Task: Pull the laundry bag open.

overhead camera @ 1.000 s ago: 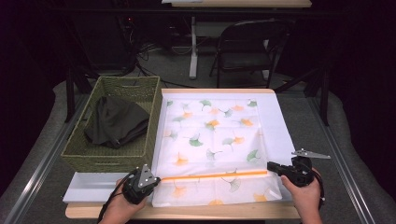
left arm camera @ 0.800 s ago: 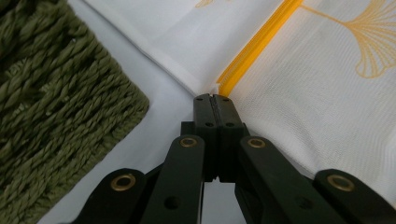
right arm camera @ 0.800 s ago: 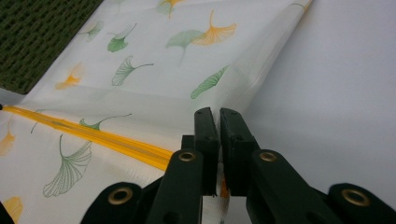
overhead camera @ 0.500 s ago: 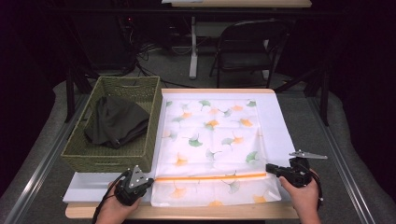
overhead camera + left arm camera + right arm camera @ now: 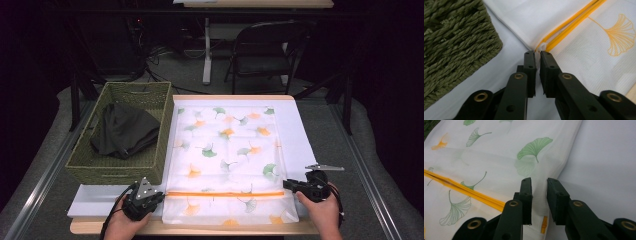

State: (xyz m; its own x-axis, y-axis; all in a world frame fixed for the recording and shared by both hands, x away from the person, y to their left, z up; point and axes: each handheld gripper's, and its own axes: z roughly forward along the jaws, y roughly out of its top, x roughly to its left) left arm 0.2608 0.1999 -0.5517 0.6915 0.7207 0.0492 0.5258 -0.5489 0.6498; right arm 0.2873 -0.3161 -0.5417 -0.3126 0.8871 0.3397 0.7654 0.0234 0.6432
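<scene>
Left claw point(image 5: 537, 53) nearly closed at zipper pull point(image 5: 542, 47); right claw point(image 5: 539, 182) apart, straddling mesh bag point(image 5: 499, 167) edge.

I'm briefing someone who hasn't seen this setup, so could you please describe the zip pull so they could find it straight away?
Start at the big white leaf-print bag lying flat on the table, right of the green wicker basket. Follow its orange zip to the end nearest the basket. There sits the zip pull, a small white tab at the left gripper tips, the only white piece on the orange line.

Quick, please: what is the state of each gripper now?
Left gripper: closed on the zipper pull.
Right gripper: open, jaws astride the bag edge.
</scene>
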